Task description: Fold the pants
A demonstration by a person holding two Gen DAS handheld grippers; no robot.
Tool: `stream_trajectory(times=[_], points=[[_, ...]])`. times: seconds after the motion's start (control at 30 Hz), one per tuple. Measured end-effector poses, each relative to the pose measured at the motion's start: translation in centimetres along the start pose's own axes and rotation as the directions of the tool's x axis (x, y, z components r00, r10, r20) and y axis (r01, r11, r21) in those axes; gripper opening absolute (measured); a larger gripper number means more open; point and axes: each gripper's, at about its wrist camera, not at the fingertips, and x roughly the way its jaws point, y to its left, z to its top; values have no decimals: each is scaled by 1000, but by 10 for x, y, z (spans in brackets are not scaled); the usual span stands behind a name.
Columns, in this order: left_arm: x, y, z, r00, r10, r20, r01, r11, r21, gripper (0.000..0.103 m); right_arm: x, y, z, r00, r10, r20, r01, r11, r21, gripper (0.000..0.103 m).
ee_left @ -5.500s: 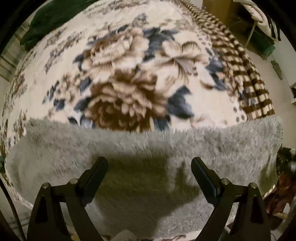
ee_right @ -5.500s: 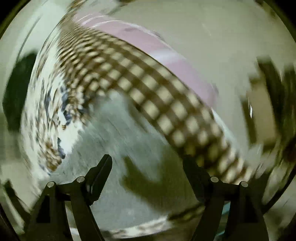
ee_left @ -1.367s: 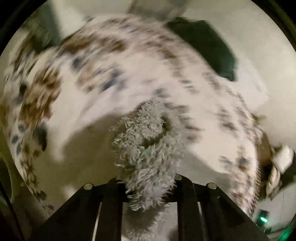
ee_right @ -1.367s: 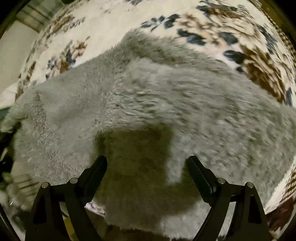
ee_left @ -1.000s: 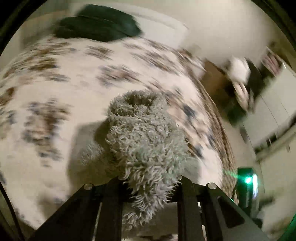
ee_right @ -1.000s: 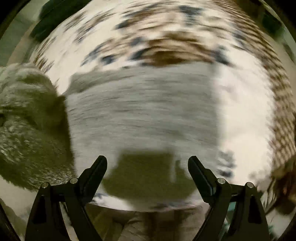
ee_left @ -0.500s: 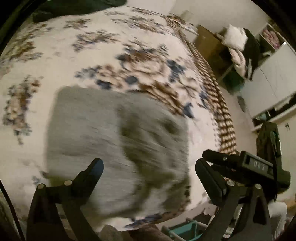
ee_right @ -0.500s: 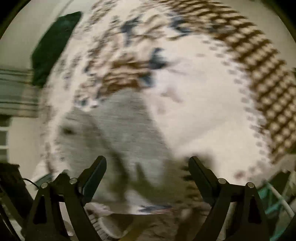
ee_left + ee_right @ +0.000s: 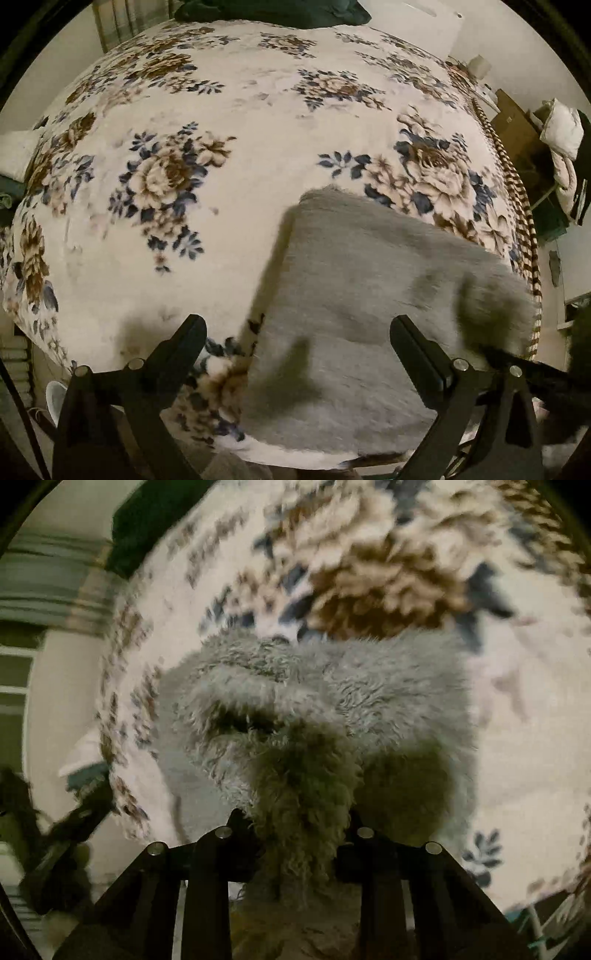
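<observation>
Mid-fold, the right gripper (image 9: pixel 299 834) pinched the fluffy grey fleece pants (image 9: pixel 369 295) on the floral blanket (image 9: pixel 221 147), the left gripper (image 9: pixel 295 332) gaping empty, likely carrying over next.

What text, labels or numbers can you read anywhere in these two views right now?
None. No readable text shows in either view.
The grey fleece pants show no tag or label.
The floral blanket carries only a pattern.
The left hand-held gripper and right hand-held gripper show no markings.
The cardboard box is too small to tell.
</observation>
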Motion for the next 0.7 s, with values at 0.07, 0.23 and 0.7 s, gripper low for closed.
stream_trajectory(times=[0.07,0.23,0.7], points=[[7,-8,-2,999,-30,-16,30,1000,1,102,-35,-17,-8,999,-2,43,0,999,51,29],[40,-39,-9,996,-66,-66,68,997,27,102,-59,-91,-13,992,-115,44,102,969,224,40],[82,-85,4,993,-34,-114,49,990,129,102,-26,-73,43,986,-168,4,167,984,56,89]])
